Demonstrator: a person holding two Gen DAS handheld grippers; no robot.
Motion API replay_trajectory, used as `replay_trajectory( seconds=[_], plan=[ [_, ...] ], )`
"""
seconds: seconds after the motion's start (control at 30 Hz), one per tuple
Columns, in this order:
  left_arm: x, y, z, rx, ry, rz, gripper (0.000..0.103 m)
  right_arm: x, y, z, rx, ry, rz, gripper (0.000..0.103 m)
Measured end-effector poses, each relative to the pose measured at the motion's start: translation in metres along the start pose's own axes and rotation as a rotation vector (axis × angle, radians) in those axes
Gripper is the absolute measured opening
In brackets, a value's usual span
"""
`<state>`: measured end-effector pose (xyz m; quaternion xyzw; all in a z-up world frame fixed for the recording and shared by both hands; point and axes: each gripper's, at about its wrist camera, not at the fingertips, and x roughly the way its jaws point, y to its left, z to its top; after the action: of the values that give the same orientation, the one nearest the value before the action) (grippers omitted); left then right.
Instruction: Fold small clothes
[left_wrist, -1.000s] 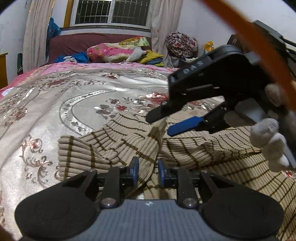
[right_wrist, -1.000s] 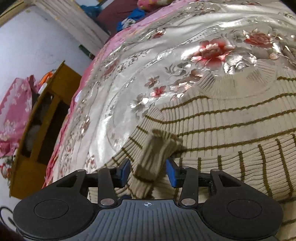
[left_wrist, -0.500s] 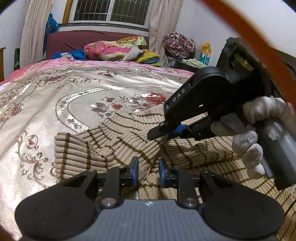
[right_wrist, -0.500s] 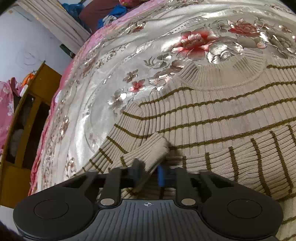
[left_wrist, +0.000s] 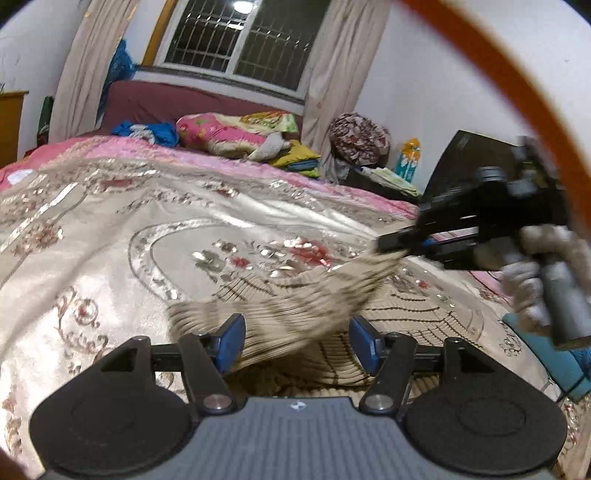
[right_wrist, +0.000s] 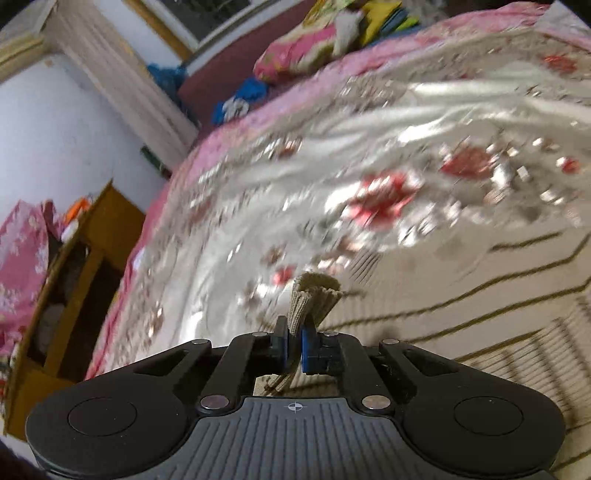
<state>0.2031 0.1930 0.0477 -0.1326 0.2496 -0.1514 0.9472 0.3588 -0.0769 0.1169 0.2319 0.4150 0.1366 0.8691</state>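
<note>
Left wrist view: a beige ribbed sweater (left_wrist: 295, 314) with thin brown stripes lies on the floral bedspread (left_wrist: 110, 236), one sleeve lifted and motion-blurred. The left gripper (left_wrist: 297, 345) has just been opening; its fingers stand spread, the sleeve between them, unpressed. The right gripper (left_wrist: 397, 249), in a gloved hand (left_wrist: 532, 273), pinches the cuff.

Right wrist view: the right gripper's fingers are pressed together on the sleeve cuff (right_wrist: 314, 299). The sweater body is blurred and cut off at the right.

- Beige sweater (right_wrist: 480, 295) showing thin brown stripes.
- Bedspread (left_wrist: 110, 229) gleaming silver, carrying red flowers, pink at its border.
- Gripper pads (left_wrist: 231, 341) showing blue.
</note>
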Motion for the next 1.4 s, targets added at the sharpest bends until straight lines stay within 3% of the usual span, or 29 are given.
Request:
replay_trajectory(
  seconds=[0.17, 0.4, 0.6, 0.73, 0.83, 1.07, 1.27, 1.4],
  plan=[
    [0.013, 0.003, -0.005, -0.035, 0.040, 0.002, 0.066, -0.034, -0.026, 0.009, 0.010, -0.065, -0.035, 0.006],
    [0.023, -0.008, -0.012, 0.002, 0.077, 0.000, 0.066, -0.068, -0.087, 0.013, 0.107, -0.134, -0.116, 0.006],
    [0.034, -0.013, -0.019, 0.020, 0.119, 0.009, 0.066, -0.071, -0.132, -0.001, 0.149, -0.126, -0.207, 0.006],
    [0.037, -0.016, -0.023, 0.029, 0.132, 0.015, 0.066, -0.054, -0.152, -0.014, 0.168, -0.054, -0.239, 0.007],
    [0.036, -0.019, -0.026, 0.036, 0.141, 0.030, 0.066, -0.045, -0.161, -0.026, 0.173, -0.040, -0.267, 0.013],
    [0.028, -0.035, -0.023, 0.064, 0.114, 0.079, 0.066, -0.063, -0.180, -0.030, 0.233, -0.073, -0.212, 0.016],
    [0.037, -0.058, -0.007, 0.131, 0.103, 0.104, 0.066, -0.089, -0.189, -0.020, 0.187, -0.148, -0.207, 0.016],
    [0.056, -0.070, 0.005, 0.168, 0.106, 0.128, 0.066, -0.081, -0.172, -0.022, 0.079, -0.124, -0.165, 0.016]
  ],
)
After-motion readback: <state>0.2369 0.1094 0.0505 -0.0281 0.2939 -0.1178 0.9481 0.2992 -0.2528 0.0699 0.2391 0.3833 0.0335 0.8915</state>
